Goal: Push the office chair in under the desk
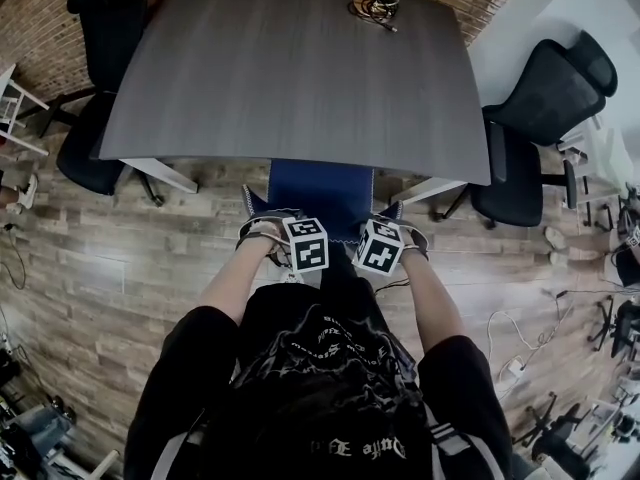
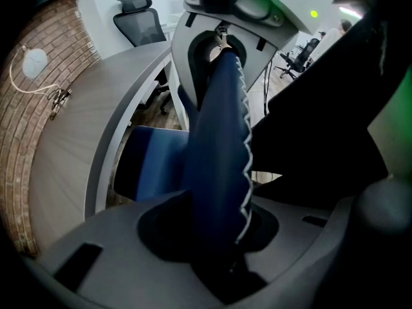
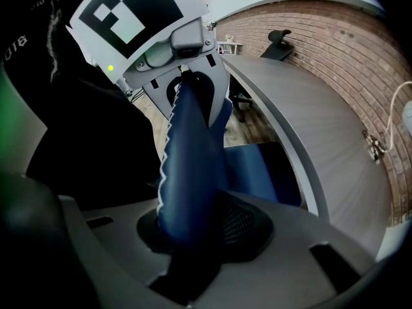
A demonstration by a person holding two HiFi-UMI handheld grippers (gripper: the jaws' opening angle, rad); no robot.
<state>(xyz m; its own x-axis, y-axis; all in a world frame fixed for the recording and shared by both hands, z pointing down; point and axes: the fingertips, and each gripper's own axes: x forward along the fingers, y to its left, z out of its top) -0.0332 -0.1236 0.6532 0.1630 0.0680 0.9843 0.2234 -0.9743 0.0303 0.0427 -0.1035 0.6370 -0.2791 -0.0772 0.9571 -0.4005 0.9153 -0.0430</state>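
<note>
Chair (image 1: 320,190): seat partly under desk (image 1: 290,68), backrest (image 2: 219,140) outside.
Left gripper (image 1: 265,230): clamped on backrest.
Right gripper (image 1: 395,233): clamped on backrest.
Remaining: further push in.

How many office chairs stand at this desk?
3: the blue chair at the near edge, a black chair at the left end, a second black chair at the right end. Others may be hidden.

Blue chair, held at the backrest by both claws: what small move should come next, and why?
Probably a short, even push toward the desk. The left claw and right claw each clamp the blue chair by its backrest edge, and the seat is only partly under the desk, the backrest short of its near edge. Pushing both sides together should keep it straight.
</note>
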